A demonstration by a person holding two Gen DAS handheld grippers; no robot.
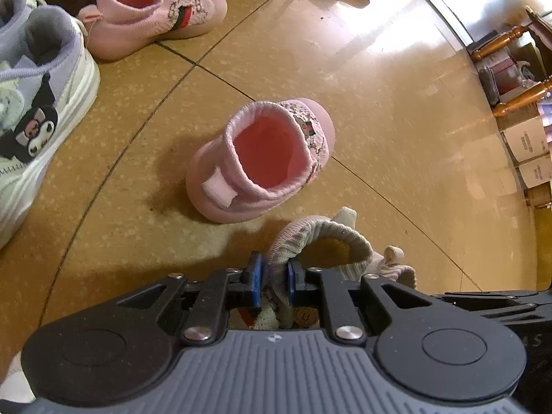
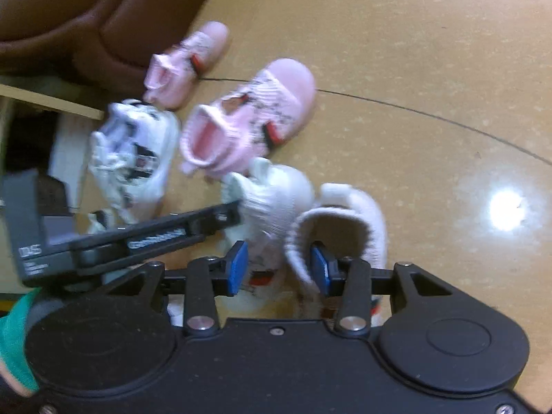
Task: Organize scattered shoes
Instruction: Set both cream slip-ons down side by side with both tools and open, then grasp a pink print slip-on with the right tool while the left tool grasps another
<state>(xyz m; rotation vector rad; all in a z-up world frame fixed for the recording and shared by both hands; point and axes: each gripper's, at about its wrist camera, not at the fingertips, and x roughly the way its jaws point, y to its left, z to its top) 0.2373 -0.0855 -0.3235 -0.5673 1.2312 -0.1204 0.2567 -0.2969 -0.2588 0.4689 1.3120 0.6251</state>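
Note:
My left gripper (image 1: 274, 270) is shut on the knit collar of a white sock shoe (image 1: 327, 241), which sits low on the tan floor. From the right wrist view, this gripper (image 2: 234, 212) reaches in from the left onto that shoe (image 2: 276, 196). A second white sock shoe (image 2: 348, 217) stands beside it. My right gripper (image 2: 279, 267) is open; its right pad (image 2: 319, 269) sits inside this shoe's collar, and the left pad stands apart from the collar wall. The view is blurred.
Two pink sock shoes (image 1: 269, 158) (image 1: 151, 10) stand on the floor ahead. A white and lilac sneaker (image 1: 41, 103) lies at the left. A brown sofa (image 2: 69, 7) is behind; wooden furniture legs (image 1: 510, 103) and boxes (image 1: 528, 145) are at the right.

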